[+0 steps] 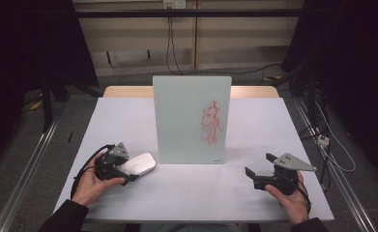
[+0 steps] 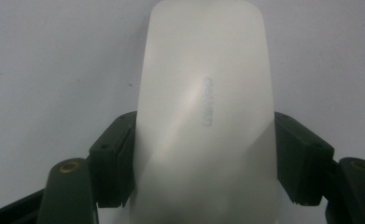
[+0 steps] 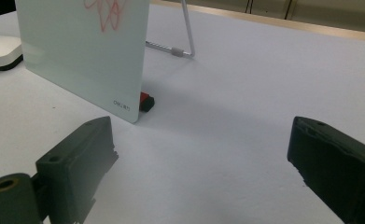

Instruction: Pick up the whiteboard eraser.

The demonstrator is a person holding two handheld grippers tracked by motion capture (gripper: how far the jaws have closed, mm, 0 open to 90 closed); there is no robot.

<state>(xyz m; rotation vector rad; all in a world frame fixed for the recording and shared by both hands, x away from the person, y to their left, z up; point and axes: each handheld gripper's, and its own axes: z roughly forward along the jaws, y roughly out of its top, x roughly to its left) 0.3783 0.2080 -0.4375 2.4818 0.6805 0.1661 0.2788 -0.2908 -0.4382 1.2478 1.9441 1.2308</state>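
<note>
Dark surroundings frame a white table (image 1: 128, 125) with a pale wooden strip along its far edge, seen from above the person's side. At the table's centre stands a whiteboard (image 1: 192, 118), propped nearly upright on a wire stand (image 3: 186, 32) behind it, so that its face, bearing a red scribble (image 1: 211, 123), is turned toward the person. A small red-and-black object (image 3: 145, 101), possibly a marker or its cap, lies on the table just behind the board's lower corner; its identity cannot be told. To the left of the board, low on the table, the left gripper (image 1: 128, 166) holds a white eraser (image 1: 139, 164). In the left gripper view the two black pads (image 2: 115, 158) press against the eraser's long sides, the jaws closed to its width, with the eraser's far end projecting forward beyond them. This sideways hold probably leaves the flat underside free for wiping. Whether the eraser touches the table or is just lifted cannot be told. The right gripper (image 1: 259, 170) rests on the table at the right, well apart from the board, its jaws spread wide and holding nothing. It appears parked, perhaps ready to steady the board, since a wipe could push the propped panel back on its stand.
</note>
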